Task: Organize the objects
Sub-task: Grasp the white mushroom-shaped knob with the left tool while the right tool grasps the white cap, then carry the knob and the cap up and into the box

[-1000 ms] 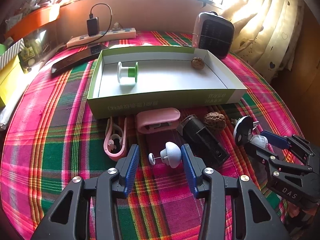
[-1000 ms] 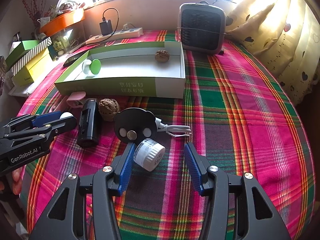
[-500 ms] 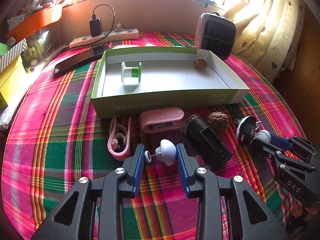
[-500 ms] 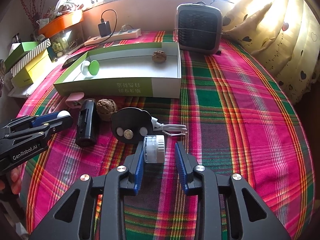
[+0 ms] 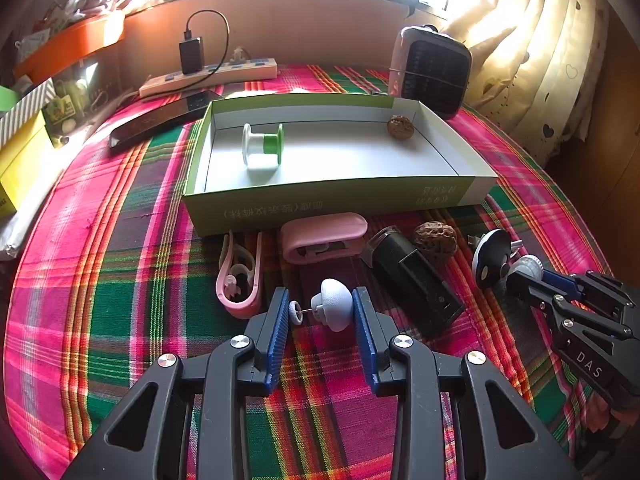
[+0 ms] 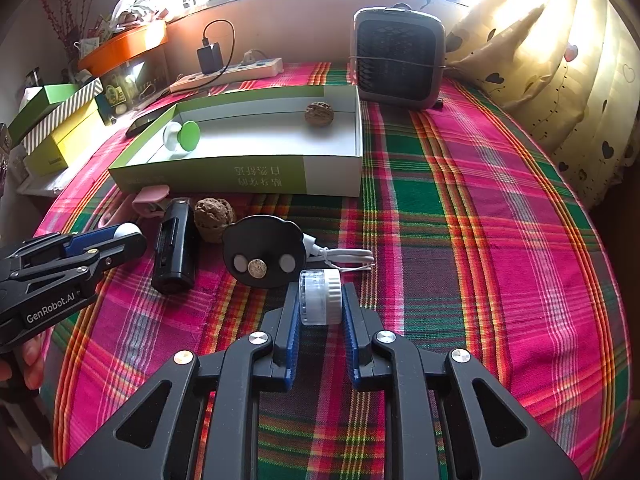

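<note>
Grippers both rest low on the plaid tablecloth [image 6: 480, 208], in front of the green-sided box [image 5: 328, 200]. Left gripper [image 5: 322, 310]: jaws have just been closing and now pinch a white mushroom-shaped piece [image 5: 332, 308] end to end. Right gripper [image 6: 320, 308]: jaws have just been closing and now clamp a small white capped jar [image 6: 320, 298]. Inside the box lie a green-and-white spool [image 5: 262, 146] and a walnut [image 5: 400, 126], well apart.

Domestic room, seen across a table under a plaid cloth [image 6: 480, 240]. Beyond the tongs: sunlit window, heart-print curtains [image 6: 560, 80] (far right), a small heater [image 6: 398, 64], a power strip [image 5: 208, 78] with charger, stacked boxes far left.
</note>
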The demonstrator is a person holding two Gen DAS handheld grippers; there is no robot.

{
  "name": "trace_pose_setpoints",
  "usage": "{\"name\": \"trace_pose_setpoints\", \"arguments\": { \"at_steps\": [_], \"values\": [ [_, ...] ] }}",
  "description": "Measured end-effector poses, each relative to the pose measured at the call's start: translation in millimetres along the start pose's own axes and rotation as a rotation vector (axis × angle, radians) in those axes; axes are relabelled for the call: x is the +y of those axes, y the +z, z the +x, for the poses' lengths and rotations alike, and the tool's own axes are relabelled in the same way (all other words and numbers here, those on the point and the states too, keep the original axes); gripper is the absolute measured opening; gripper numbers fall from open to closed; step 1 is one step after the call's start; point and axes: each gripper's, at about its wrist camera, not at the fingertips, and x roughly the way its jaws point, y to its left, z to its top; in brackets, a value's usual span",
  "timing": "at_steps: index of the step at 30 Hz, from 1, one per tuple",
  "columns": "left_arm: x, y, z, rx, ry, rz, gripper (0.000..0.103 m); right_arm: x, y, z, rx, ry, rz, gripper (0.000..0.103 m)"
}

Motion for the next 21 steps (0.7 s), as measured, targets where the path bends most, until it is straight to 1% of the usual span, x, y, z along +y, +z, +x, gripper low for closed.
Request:
{"name": "trace_pose_setpoints", "arguments": {
  "at_steps": [14, 21],
  "values": [
    [-0.3, -0.9, -0.8, -0.001, 0.004, 0.005, 0.030, -0.9, -0.3, -0.5, -0.001, 0.003, -0.002, 0.020],
    [0.0, -2.5, -2.8, 0.003, -0.004, 0.007, 0.030, -3.2, 2.0, -8.2, -0.028, 0.002, 0.002, 0.020]
  ]
}}
